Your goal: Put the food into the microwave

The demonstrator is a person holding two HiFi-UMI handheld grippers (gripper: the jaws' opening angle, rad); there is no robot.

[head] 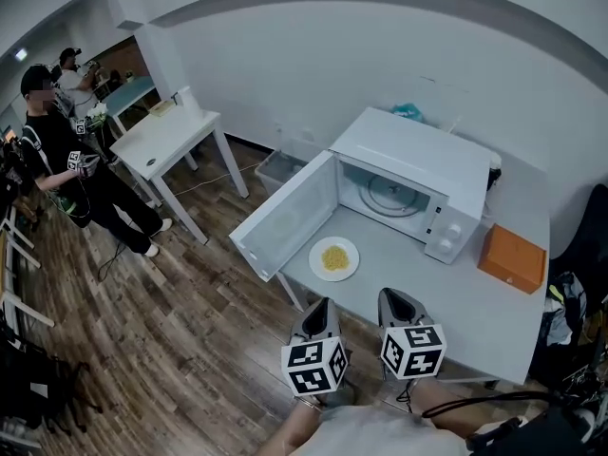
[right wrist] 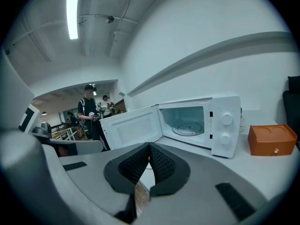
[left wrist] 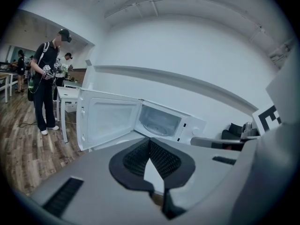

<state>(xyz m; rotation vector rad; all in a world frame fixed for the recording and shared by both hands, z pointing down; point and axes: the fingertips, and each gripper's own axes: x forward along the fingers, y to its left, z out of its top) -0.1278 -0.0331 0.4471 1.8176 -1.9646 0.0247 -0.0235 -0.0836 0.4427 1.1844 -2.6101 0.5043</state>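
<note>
A white microwave [head: 408, 174] stands on the pale table [head: 475, 321], and its door [head: 285, 218] swings wide open to the left. Inside it the glass turntable [head: 389, 193] is bare. In front of the opening a white plate of yellow food [head: 333, 257] sits on the table. My left gripper [head: 318, 310] and right gripper [head: 399, 300] hover side by side at the table's near edge, short of the plate. Both are shut with nothing between the fingers. The left gripper view shows the microwave [left wrist: 161, 121] past the closed left gripper [left wrist: 149, 140]. The right gripper view shows the microwave [right wrist: 201, 121] past the closed right gripper [right wrist: 149, 146].
An orange box [head: 513, 257] lies on the table right of the microwave. A dark bag [head: 579, 245] sits past the table's right end. On the wooden floor to the left are a white side table [head: 166, 136], a grey bin [head: 280, 167] and people [head: 66, 150] standing.
</note>
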